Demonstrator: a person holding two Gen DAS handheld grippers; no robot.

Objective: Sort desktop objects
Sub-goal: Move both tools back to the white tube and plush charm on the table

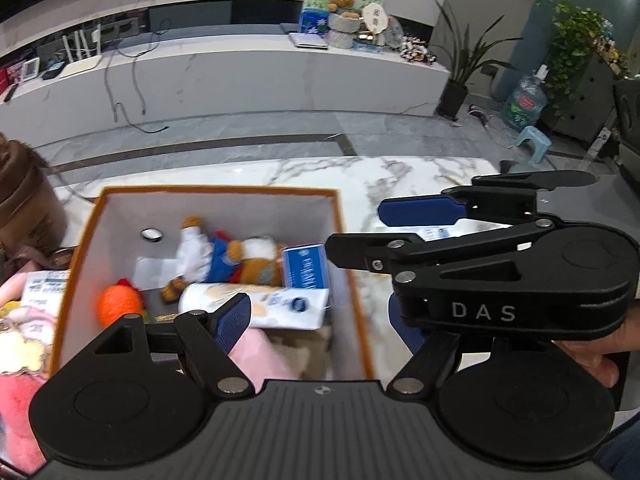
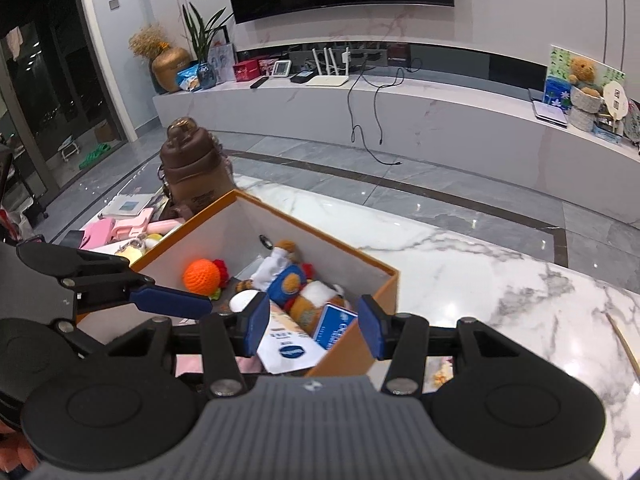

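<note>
Both views are bright under even indoor light from above. The polished marble table (image 2: 500, 280) and the grey floor (image 2: 440, 200) carry small white glare spots. Fisheye distortion bends the straight lines strongly near the edges. The orange box (image 1: 352, 264) and its contents look slightly blurred, and the corners fall dark.

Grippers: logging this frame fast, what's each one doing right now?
Left gripper: open, holding nothing, above the orange box.
Right gripper: open, holding nothing, over the box's near edge.
</note>
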